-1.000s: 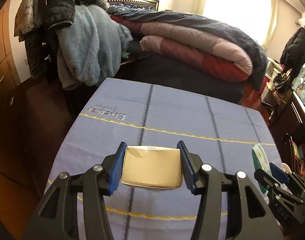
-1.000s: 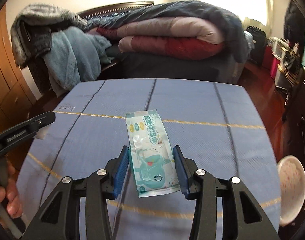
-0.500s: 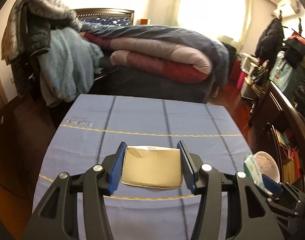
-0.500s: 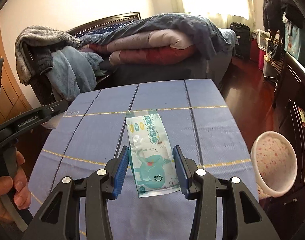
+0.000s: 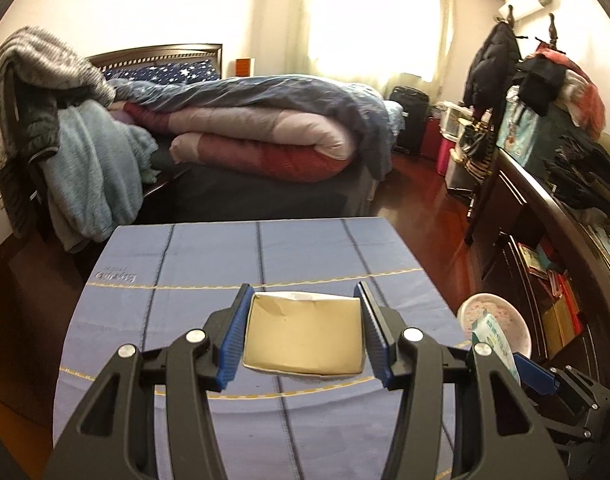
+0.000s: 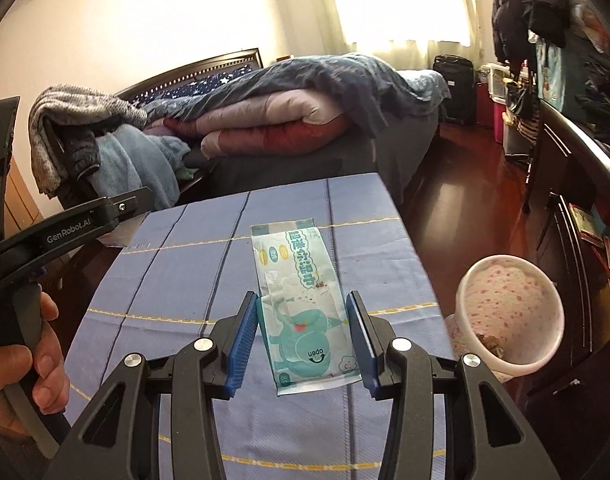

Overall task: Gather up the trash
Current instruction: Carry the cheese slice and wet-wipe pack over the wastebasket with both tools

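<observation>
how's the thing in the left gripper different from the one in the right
The tan carton is plain, boxy and wider than long; the wipes packet is flat, printed teal, and reaches well past the fingers. Each is clamped between blue pads, the carton in the left gripper, the packet in the right gripper.

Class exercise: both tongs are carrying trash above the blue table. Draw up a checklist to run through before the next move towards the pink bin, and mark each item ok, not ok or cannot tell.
1. Left tongs grip the flattened tan carton, pads against both its sides: ok.
2. Right tongs grip the wet-wipe packet, both pads on its edges: ok.
3. Pink speckled bin in view, mouth open and unblocked: ok.
4. Room in the bin: only a little debris shows at the bottom: ok.
5. Bin stands steady: its base is out of sight, and it looks tilted: cannot tell.
6. Blue tablecloth free of other trash in view: ok.
</observation>
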`<state>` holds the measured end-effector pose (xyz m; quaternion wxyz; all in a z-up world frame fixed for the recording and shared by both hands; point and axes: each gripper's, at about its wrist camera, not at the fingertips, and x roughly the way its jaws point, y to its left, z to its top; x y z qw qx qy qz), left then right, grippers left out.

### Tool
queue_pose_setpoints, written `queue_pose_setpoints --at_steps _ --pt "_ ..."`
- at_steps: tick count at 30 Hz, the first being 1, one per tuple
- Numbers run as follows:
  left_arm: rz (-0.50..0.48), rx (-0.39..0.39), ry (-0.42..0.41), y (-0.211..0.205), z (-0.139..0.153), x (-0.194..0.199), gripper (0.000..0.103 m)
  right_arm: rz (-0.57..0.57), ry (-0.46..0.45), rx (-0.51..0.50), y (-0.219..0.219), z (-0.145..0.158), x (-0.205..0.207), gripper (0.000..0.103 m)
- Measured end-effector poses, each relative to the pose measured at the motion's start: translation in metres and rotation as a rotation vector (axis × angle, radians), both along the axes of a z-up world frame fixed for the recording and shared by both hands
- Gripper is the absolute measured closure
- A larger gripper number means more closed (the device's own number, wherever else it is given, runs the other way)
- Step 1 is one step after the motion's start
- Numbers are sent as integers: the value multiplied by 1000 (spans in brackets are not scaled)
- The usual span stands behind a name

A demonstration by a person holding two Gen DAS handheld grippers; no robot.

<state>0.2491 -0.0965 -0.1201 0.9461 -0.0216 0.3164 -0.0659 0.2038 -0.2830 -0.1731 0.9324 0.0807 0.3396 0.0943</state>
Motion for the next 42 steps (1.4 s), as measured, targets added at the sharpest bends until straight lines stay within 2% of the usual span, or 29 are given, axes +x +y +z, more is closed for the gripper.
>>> queue_pose_setpoints --at_steps 18,35,42 --pt "-165 15 -32 -85 14 -8 51 -122 -29 26 -68 8 -27 58" --pt "-335 53 -10 -174 -1 -4 51 -275 -30 50 -135 -1 -45 58" --pt "-412 68 -6 -217 -14 4 51 -361 -2 53 -167 -15 -43 58"
